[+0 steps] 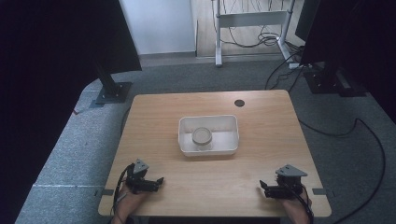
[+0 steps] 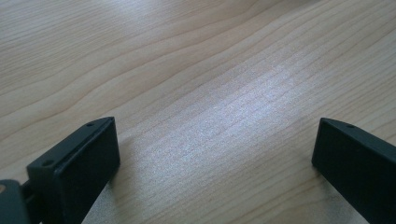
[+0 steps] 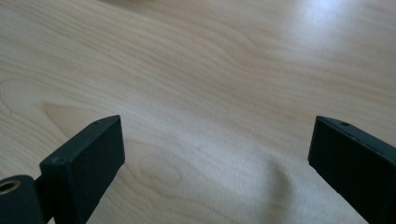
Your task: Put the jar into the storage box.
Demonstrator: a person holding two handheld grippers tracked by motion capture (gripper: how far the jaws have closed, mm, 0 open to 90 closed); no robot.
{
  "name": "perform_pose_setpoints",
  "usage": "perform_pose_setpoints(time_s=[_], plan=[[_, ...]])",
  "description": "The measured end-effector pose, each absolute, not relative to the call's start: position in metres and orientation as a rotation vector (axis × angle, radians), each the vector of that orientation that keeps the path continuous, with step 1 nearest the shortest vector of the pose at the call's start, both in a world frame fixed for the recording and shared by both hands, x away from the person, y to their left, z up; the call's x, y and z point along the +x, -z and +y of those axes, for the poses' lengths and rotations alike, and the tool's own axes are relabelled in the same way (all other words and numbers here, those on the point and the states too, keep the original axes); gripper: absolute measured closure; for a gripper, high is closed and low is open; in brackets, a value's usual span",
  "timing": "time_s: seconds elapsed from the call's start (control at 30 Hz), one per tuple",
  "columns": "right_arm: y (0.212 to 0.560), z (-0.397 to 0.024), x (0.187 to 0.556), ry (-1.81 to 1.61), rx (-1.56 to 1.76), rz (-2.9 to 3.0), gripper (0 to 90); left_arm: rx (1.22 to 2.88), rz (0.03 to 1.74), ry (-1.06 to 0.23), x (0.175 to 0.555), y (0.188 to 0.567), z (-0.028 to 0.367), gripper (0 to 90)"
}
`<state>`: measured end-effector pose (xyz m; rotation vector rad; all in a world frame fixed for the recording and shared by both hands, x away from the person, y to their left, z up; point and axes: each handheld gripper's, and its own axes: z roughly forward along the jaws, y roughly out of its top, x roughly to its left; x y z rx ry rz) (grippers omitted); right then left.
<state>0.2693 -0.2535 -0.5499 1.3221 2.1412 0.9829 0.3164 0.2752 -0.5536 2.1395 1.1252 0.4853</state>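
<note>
Wooden table [image 1: 261, 121], white tray [image 1: 230, 134], jar [image 1: 201, 136] inside

- The left gripper [image 1: 161, 180] is black, topped by a grey three-cornered plate, with a dark cable trailing along the forearm.
- The right gripper [image 1: 261, 186] matches it: black body, grey three-cornered plate, black cable.
- Each jaw is a matte black rectangular block with a small screw hole near its tip.

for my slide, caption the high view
Two open grippers, left gripper and right gripper, rest near a white tray holding a jar.
</note>
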Motion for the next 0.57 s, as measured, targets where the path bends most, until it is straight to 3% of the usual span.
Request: perform_pose_setpoints(time_s=[0.57], plan=[[0.561,-0.258,0.257,-0.942,1.381,2.162,3.1,2.140,1.125,-0.485,0.316,0.554,0.275,0.7]])
